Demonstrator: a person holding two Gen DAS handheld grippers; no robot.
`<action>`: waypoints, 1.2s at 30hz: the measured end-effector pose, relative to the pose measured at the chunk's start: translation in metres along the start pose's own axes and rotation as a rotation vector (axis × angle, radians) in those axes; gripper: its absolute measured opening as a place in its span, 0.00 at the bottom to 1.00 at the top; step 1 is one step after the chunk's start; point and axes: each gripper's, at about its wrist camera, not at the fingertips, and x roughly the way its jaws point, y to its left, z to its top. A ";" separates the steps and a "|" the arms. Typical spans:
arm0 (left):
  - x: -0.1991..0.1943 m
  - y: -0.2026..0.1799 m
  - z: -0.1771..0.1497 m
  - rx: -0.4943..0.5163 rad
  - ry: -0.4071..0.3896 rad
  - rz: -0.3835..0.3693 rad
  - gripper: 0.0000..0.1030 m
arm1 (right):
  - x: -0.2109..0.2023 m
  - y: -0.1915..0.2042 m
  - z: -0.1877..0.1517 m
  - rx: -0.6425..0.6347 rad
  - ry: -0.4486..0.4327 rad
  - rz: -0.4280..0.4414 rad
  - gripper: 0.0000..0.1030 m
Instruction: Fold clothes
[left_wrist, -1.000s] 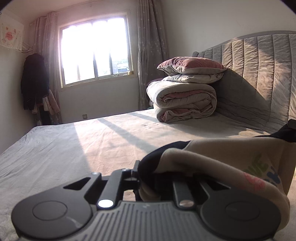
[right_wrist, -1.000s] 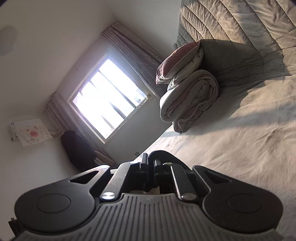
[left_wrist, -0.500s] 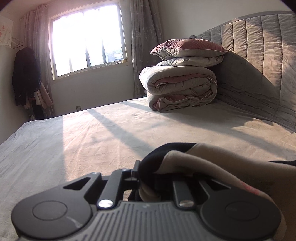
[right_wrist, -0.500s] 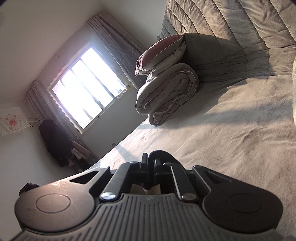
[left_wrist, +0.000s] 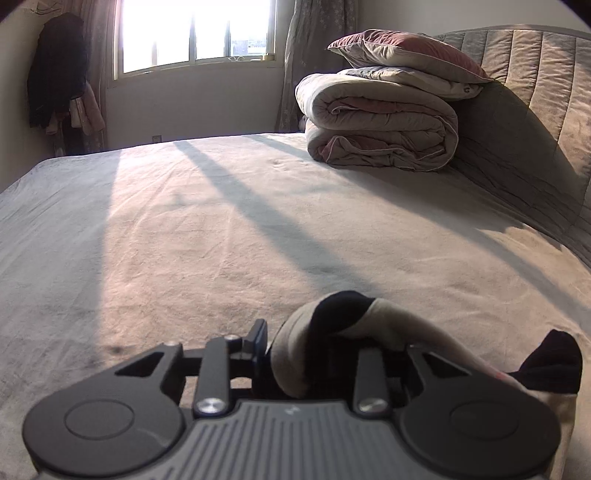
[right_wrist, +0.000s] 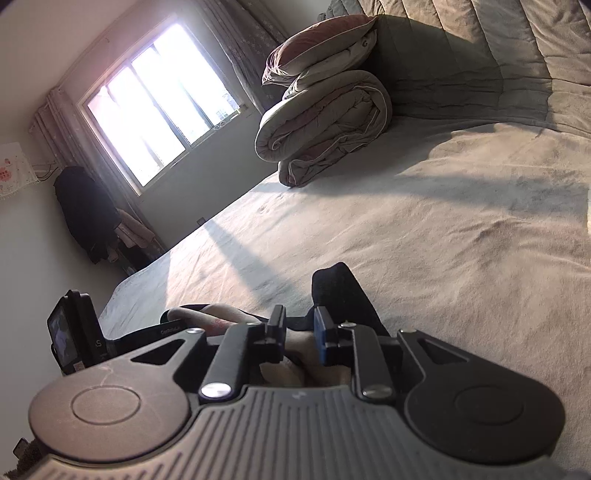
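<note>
The garment (left_wrist: 402, 332), beige with dark navy trim, lies low over the bed (left_wrist: 229, 229), bunched between the two grippers at the near edge of the mattress. In the left wrist view a rounded fold of its beige cloth with a navy cuff rises just ahead of the left gripper (left_wrist: 314, 354) and drapes away to the right, where a dark corner of the fabric sticks up. The left gripper sits level and close to the sheet, pointing toward the window (left_wrist: 195, 33); its jaws stand a moderate way apart with the cloth filling the space between them, so it grips that fold.

The right gripper (right_wrist: 300, 334) is rolled to one side, so the room appears tilted in its view, and it too is down near the bed surface. Its fingers (right_wrist: 321, 332) are narrowly parted, with beige cloth lying in the gap and a navy strip of the garment (right_wrist: 343, 295) rising just past the blue-padded finger; whether the pads press the cloth cannot be told. Part of the left gripper's body shows at that view's left edge.

Farther off, a folded quilt (left_wrist: 380, 125) with a pillow (left_wrist: 406, 51) on top rests against the padded headboard (left_wrist: 535, 110). Dark clothes (left_wrist: 55, 70) hang in the corner beside the window.
</note>
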 end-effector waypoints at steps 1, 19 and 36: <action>-0.001 0.002 -0.001 -0.011 0.013 -0.009 0.49 | -0.002 -0.001 0.000 0.005 -0.004 0.004 0.52; -0.048 0.037 -0.076 -0.151 0.271 -0.145 0.77 | -0.008 0.011 -0.021 -0.080 0.125 -0.061 0.59; -0.060 0.092 -0.108 -0.560 0.168 -0.238 0.16 | -0.001 0.033 -0.076 -0.160 0.464 0.023 0.68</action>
